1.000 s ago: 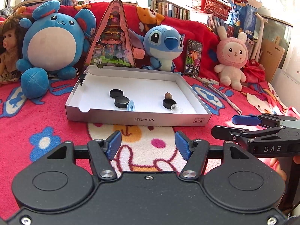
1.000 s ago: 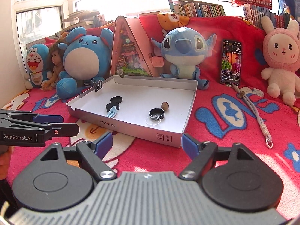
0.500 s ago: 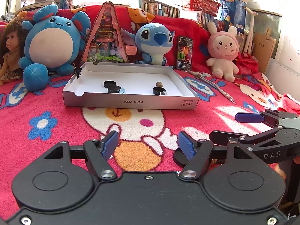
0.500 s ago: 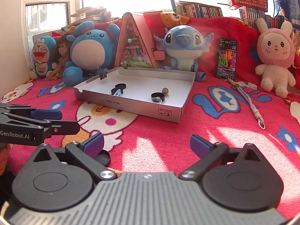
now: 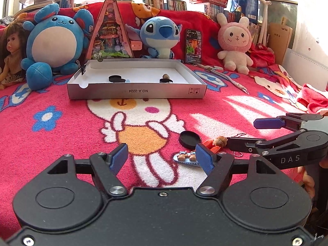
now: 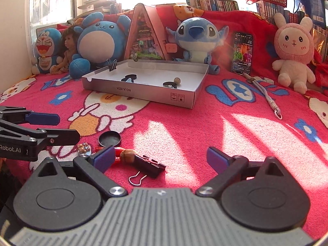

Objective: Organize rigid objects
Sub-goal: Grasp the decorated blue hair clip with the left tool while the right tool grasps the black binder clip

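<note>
Four small rigid items are found loose on the red blanket (image 6: 205,123), near both grippers and well short of the white box (image 5: 135,91): a black round lid (image 6: 109,139), a black binder clip (image 6: 148,165), an orange figure with a brown head (image 6: 127,155), and a small blue clip with brown beads (image 5: 185,157). All are judged light and stiff. The lid is shallow and smooth, so slipping is likely; it is best taken across its rim. The binder clip is best taken across its black body, not by its thin wire loops.

The left gripper (image 5: 162,158) is seen with jaws spread and nothing between them; its jaws have just been opening. The right gripper (image 6: 161,157) is spread very wide, also empty, its jaws having just closed slightly.

The binder clip's whole body and wire loop are shown only in the right wrist view; in the left wrist view it is largely hidden behind the right gripper's finger. The beaded clip is shown more fully in the left view.
</note>
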The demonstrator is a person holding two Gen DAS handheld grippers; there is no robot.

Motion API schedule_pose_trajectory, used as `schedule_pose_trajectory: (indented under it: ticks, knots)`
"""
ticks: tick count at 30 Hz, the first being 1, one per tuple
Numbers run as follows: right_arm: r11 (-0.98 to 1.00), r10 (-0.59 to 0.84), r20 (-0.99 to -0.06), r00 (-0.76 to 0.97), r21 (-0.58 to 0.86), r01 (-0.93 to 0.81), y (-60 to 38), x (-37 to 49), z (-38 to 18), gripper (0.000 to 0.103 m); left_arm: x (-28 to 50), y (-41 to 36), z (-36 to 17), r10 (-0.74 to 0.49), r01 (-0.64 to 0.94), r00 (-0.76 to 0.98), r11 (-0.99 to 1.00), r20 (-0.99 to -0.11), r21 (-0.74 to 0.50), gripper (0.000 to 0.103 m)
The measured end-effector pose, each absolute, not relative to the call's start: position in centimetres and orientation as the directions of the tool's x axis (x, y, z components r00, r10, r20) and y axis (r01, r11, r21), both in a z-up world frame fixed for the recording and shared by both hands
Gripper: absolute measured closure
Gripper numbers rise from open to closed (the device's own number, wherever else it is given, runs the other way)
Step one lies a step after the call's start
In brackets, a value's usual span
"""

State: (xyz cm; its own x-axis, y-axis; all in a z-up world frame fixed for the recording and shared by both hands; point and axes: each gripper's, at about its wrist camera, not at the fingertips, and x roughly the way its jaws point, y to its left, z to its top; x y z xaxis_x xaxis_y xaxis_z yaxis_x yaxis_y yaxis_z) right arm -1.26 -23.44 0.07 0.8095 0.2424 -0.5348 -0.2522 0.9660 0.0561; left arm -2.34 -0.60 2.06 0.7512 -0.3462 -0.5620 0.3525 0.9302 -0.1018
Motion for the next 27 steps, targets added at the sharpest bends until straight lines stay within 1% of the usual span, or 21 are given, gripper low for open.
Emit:
schedule_pose_trajectory:
  ticks: [2,4,6,8,11,13,16,17,19,20,27]
  knots:
    - [0.967,0.235,-0.545,0.805,0.053,-0.247,-23.4,-1.5,-0.1,0.009,-2.6,-0.6,1.8,-0.353,0.357,0.739,0.928,-0.574,-0.111,0.039]
    - [0.969,0.227,-0.552,0.802,0.047,-0.242,-23.4,-1.6,-0.3,0.011,-2.7,-0.7,1.5,-0.362,0.367,0.725,0.923,-0.586,-0.117,0.047]
    - [0.97,0.222,-0.557,0.8,0.043,-0.239,-23.3,-1.7,-0.5,0.015,-2.8,-0.9,1.4,-0.37,0.375,0.719,0.919,-0.588,-0.119,0.05]
    - [0.972,0.207,-0.569,0.796,0.031,-0.231,-23.1,-1.6,-0.7,0.022,-2.8,-1.3,1.3,-0.378,0.388,0.717,0.914,-0.586,-0.116,0.054]
    - [0.974,0.208,-0.57,0.795,0.043,-0.224,-23.2,-1.3,-0.7,0.024,-2.6,-2.0,1.1,-0.391,0.398,0.714,0.909,-0.58,-0.123,0.06]
    - [0.971,0.226,-0.564,0.794,0.064,-0.231,-23.2,-1.1,-0.7,0.026,-2.2,-2.6,0.8,-0.375,0.387,0.72,0.915,-0.584,-0.11,0.068]
    - [0.971,0.226,-0.568,0.791,0.065,-0.231,-22.9,-0.7,-0.8,0.031,-1.7,-3.1,0.7,-0.355,0.371,0.734,0.924,-0.58,-0.096,0.073]
    - [0.972,0.219,-0.569,0.792,0.06,-0.226,-22.8,-0.5,-0.8,0.033,-1.5,-3.2,0.7,-0.35,0.364,0.738,0.926,-0.577,-0.095,0.074]
    - [0.973,0.214,-0.57,0.793,0.057,-0.222,-22.8,-0.4,-0.8,0.033,-1.3,-3.1,0.7,-0.34,0.352,0.741,0.931,-0.579,-0.096,0.076]
    - [0.974,0.212,-0.57,0.794,0.056,-0.22,-22.8,-0.4,-0.8,0.032,-1.2,-3.0,0.7,-0.334,0.346,0.742,0.933,-0.581,-0.095,0.076]
    - [0.983,0.165,-0.576,0.8,0.029,-0.182,-23.6,-0.7,-0.8,0.033,-0.8,-2.0,0.5,-0.288,0.3,0.761,0.951,-0.581,-0.079,0.077]
